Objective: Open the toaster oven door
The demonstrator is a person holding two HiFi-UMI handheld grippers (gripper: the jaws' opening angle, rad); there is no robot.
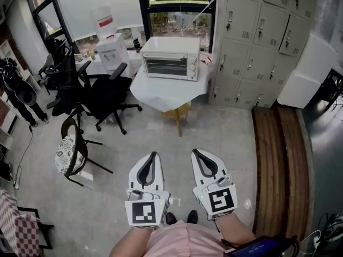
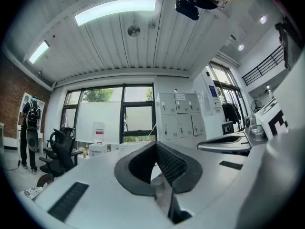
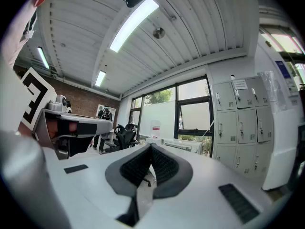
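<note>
Nearest, at 6 o'clock in the head view, the left gripper (image 1: 154,155) and right gripper (image 1: 195,152) hang side by side, each with its jaws pressed together on nothing. The toaster oven (image 1: 170,58) sits well apart at 12 o'clock on a cloth-draped table (image 1: 161,98), its door apparently shut. The likely trouble is that jaws not spread in time would bump the handle rather than take it. A hard pull could also drag the oven across the loose cloth, and the office chairs (image 1: 104,98) at 10 o'clock crowd that side.
</note>
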